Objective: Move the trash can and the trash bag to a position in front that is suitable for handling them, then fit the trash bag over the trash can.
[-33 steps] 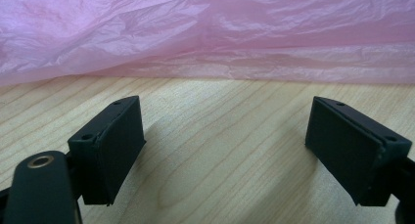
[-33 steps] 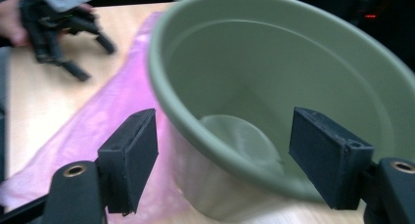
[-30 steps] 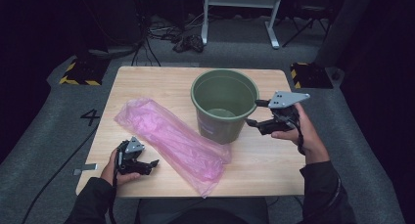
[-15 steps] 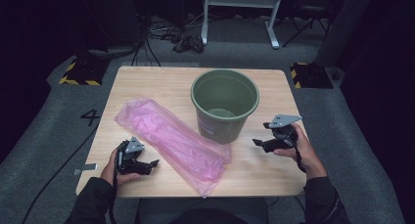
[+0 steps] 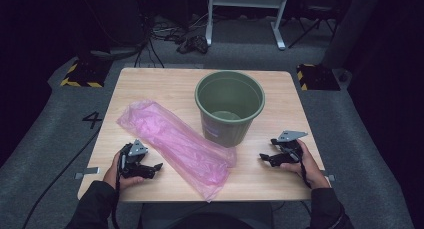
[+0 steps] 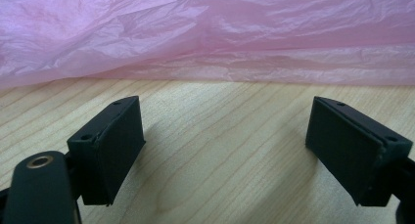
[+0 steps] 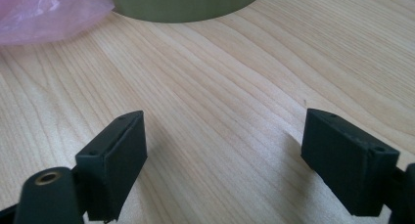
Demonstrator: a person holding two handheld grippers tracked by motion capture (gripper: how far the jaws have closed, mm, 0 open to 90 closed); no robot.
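From up high: a pink plastic bag (image 5: pixel 175 144) lies flat and slanted across the wooden worktop (image 5: pixel 150 84), its near end just beside a green bucket (image 5: pixel 229 106) that stands upright and bare, no liner in it; the left gripper (image 5: pixel 155 167) rests on the worktop just beside the bag's long edge, the right gripper (image 5: pixel 264 158) sits near the bucket's base, apart from it; so I'd say the lining job hasn't really started, bag untouched, bucket waiting.

Left gripper view: the fingers (image 6: pixel 110 148) are spread wide with nothing but bare wood between them; the crinkly bag (image 6: pixel 205 33) runs across right ahead, close but not pinched.

Right gripper view: same deal, fingers (image 7: pixel 115 163) wide apart and empty; the bucket's bottom (image 7: pixel 186 4) shows ahead, with a corner of the bag (image 7: pixel 44 13) off to the side; my guess is what's left is everything: grab the bag, open its mouth, get it over the rim.
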